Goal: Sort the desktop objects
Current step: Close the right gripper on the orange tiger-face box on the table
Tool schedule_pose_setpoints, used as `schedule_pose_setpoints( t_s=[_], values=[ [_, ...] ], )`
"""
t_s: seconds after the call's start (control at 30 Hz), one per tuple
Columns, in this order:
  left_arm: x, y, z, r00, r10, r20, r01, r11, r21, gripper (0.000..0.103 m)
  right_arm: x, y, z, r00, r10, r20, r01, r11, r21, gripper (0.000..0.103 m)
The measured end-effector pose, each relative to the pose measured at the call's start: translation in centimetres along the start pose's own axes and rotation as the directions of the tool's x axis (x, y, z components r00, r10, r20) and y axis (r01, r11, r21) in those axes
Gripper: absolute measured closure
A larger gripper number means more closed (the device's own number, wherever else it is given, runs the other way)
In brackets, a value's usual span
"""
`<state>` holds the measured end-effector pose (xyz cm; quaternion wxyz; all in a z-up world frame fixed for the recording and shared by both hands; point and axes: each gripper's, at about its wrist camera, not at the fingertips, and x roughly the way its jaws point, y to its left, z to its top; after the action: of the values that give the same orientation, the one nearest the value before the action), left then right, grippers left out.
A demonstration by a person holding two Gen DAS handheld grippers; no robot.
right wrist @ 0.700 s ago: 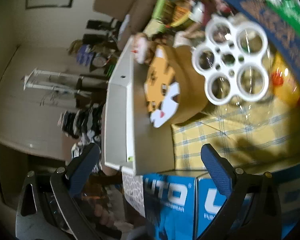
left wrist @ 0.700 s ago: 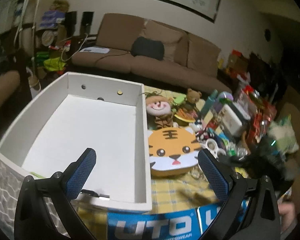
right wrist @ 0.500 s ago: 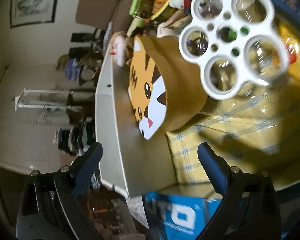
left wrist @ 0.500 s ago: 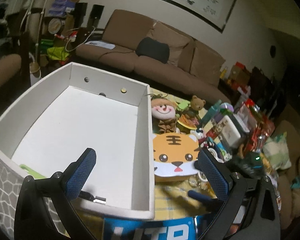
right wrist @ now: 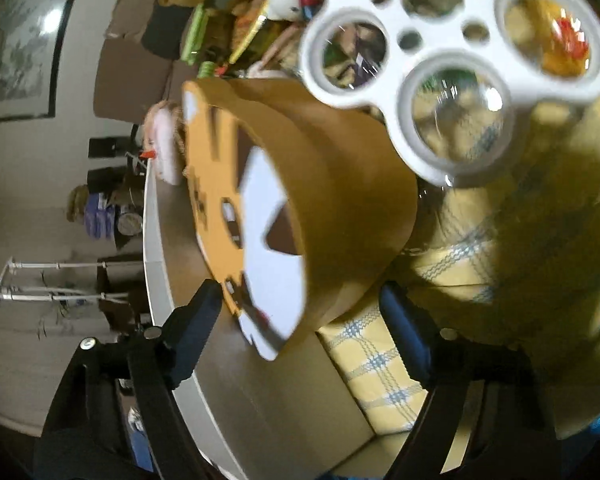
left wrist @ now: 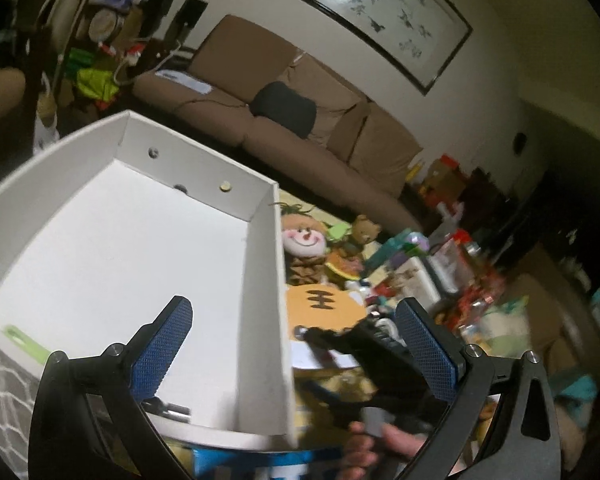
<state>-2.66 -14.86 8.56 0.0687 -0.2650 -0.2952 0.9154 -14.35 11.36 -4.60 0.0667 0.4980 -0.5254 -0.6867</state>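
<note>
At the near edge of the left wrist view, the left gripper point(left wrist: 292, 354) has its jaws fully apart with nothing between the blue textured pads. It hovers over the near right corner of the large white rectangular open-top box point(left wrist: 260, 288), which holds a flat green item point(left wrist: 24, 342) at its near left wall. Just right of the box wall, the right gripper point(left wrist: 364, 344) reaches in as a dark shape, with a hand point(left wrist: 384, 446) below it.

In the right wrist view, the right gripper point(right wrist: 300, 326) also has its jaws apart. The lower rim of the round orange tiger-face box point(right wrist: 320, 200) lies between the pads, which do not press on it. This box rests on the yellow checked tablecloth point(right wrist: 376, 364) of the table, just beside the white box. Beyond it sits a white plastic tray with round clear cups point(right wrist: 452, 68).

Farther back, stuffed toys point(left wrist: 304, 240) lie in a clutter, and a brown sofa point(left wrist: 268, 104) stands against the wall under a framed painting point(left wrist: 380, 12).
</note>
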Motion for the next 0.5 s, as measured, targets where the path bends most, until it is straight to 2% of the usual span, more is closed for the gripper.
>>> schedule_pose_setpoints(
  t_s=[0.1,0.3,0.5],
  values=[
    [-0.3,0.1,-0.1,1.000,-0.001,0.010,0.001,1.000,0.006,0.000,0.7,-0.1,-0.3,0.999,0.045,0.019,-0.045,0.999,0.015,0.034],
    [-0.2,0.9,-0.5,0.999,-0.033,-0.006,0.033,0.999,-0.043,0.000,-0.4,1.1,-0.9,0.993,0.075,0.092,-0.071,0.997,-0.044,0.040],
    [-0.4,1.5,-0.6,0.999,-0.043,-0.003,0.043,0.997,-0.060,0.000,-2.8,1.7,-1.6,0.989,0.103,0.102,-0.096,0.993,-0.062,0.044]
  ],
)
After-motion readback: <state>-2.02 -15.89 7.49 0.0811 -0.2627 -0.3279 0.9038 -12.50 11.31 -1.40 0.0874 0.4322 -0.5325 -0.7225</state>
